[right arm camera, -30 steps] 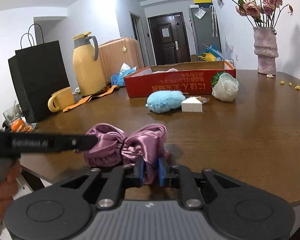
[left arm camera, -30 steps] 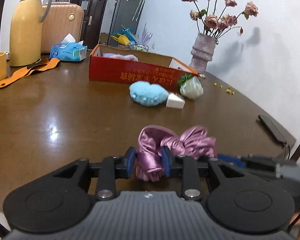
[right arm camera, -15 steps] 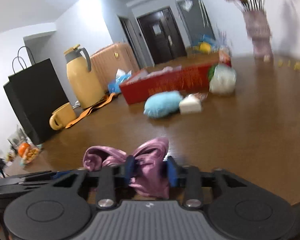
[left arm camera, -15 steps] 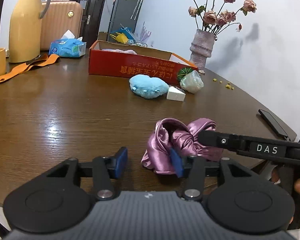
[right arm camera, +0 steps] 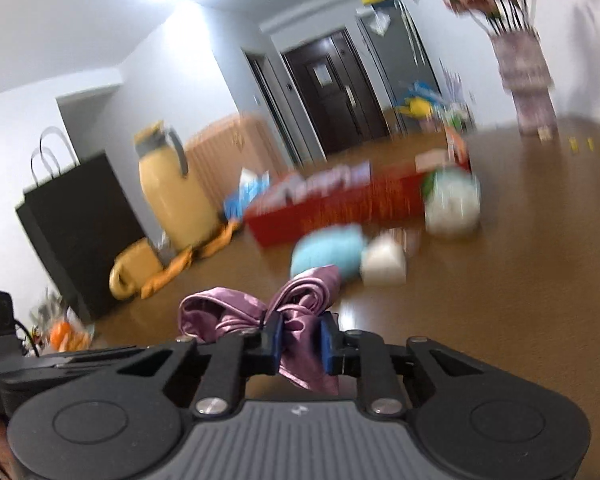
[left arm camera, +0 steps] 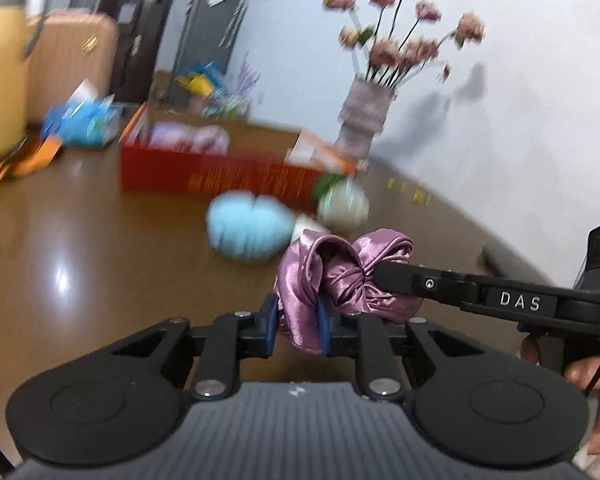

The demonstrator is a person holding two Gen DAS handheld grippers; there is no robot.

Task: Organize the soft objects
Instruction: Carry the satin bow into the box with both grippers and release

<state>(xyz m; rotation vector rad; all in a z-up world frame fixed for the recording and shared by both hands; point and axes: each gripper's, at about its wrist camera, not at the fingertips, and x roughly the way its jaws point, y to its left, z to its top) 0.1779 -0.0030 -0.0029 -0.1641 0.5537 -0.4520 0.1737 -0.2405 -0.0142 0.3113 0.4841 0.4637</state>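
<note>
Pinching a purple satin scrunchie [left arm camera: 340, 276] from both sides: left gripper [left arm camera: 298, 322] has its blue pads [left arm camera: 269, 320] closing on one satin loop at lower centre of the left view, right gripper [right arm camera: 300, 342] closing on the other loop at lower centre of the right view, fabric squeezed between both pairs of pads. Right gripper's black arm also enters from the right edge of the left view, tip at the scrunchie's knot. Scrunchie looks lifted clear of the brown table [left arm camera: 80, 280], carried between the two tools. Judged light, very soft, slippery satin, so best taken deep on a bunched fold or near the knot, not on a loose edge. Further out, blurred: blue plush [left arm camera: 248, 226], white block [right arm camera: 382, 260], pale green-topped soft ball [left arm camera: 342, 204], red box [left arm camera: 220, 172] at frame centre, likely the drop spot
</note>
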